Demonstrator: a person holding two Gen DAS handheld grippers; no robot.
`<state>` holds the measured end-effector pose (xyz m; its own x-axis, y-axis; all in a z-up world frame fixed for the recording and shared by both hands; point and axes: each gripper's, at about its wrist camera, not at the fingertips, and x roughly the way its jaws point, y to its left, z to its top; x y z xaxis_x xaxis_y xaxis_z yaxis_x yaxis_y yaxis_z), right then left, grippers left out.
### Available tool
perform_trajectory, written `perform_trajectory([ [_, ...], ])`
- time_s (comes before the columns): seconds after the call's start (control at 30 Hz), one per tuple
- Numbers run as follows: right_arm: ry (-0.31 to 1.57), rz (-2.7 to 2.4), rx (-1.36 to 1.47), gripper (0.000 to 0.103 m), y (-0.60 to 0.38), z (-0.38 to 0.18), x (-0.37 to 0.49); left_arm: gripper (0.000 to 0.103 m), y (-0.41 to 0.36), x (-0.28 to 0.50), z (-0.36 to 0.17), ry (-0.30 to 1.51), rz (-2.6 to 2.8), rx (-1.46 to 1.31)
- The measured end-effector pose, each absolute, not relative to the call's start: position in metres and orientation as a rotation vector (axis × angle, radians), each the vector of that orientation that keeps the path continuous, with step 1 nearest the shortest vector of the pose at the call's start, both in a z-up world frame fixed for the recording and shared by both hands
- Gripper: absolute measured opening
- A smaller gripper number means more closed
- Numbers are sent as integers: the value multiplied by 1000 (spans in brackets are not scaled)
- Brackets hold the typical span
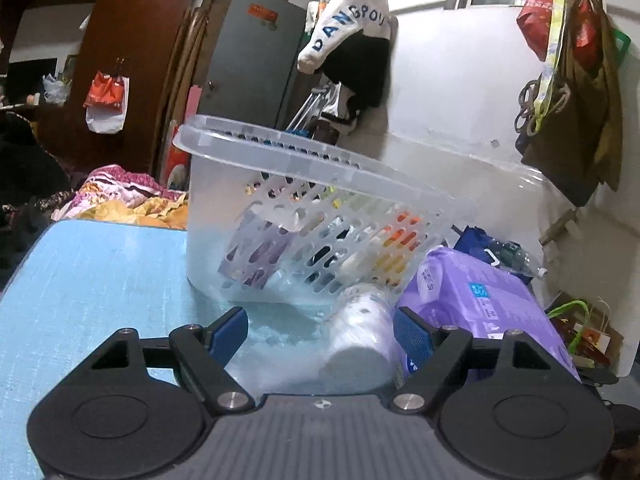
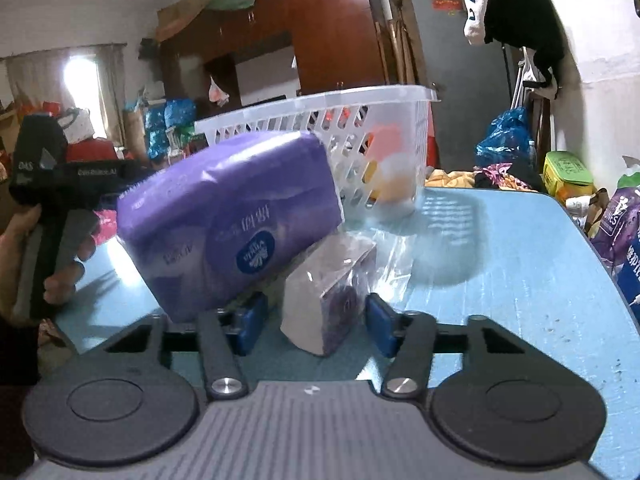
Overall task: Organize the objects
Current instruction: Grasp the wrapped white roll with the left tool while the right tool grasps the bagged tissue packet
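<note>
The left gripper stood with its jaws spread, holding nothing, a clear-wrapped white roll lying between its blue pads without either pad visibly pressing it. The right gripper was likewise open and empty, its pads either side of a small plastic-wrapped pack that rested on the table, apart from both. Just beyond, a purple tissue pack sat tilted, leaning over the small pack; in the left view the same purple pack lay beside the roll.

Further out, the white slotted basket stood toward the far edge of the blue table. Through its slots in the left view, coloured items already showed inside the basket, so by my reading part of the sorting was done, while the roll, the small pack and the purple pack remained outside and looked still to be put in.

The tabletop was pale blue with a faint woven texture. Around it the room was crowded: dark wooden wardrobes, a grey door, clothes hung on the wall, bags hanging at the right and heaped bedding past the table's far-left corner.
</note>
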<state>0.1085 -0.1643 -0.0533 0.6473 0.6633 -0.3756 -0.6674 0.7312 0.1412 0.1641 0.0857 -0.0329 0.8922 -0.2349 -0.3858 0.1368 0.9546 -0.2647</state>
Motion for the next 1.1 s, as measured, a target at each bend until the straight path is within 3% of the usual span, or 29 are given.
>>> perform_trajectory([
  [0.4,414,723,-24,45,-176,-52,101,80,69,166,-36,444,-195,-223],
  [0.5,415,720,-30,45,-175,-52,103,75,69,167,-36,455,-208,-239],
  [0.77,421,732,-38,45,-173,-52,102,49,86,169,-42,493,-279,-337],
  [1.1,423,734,-39,45,-171,-51,104,57,66,184,-44,557,-303,-268],
])
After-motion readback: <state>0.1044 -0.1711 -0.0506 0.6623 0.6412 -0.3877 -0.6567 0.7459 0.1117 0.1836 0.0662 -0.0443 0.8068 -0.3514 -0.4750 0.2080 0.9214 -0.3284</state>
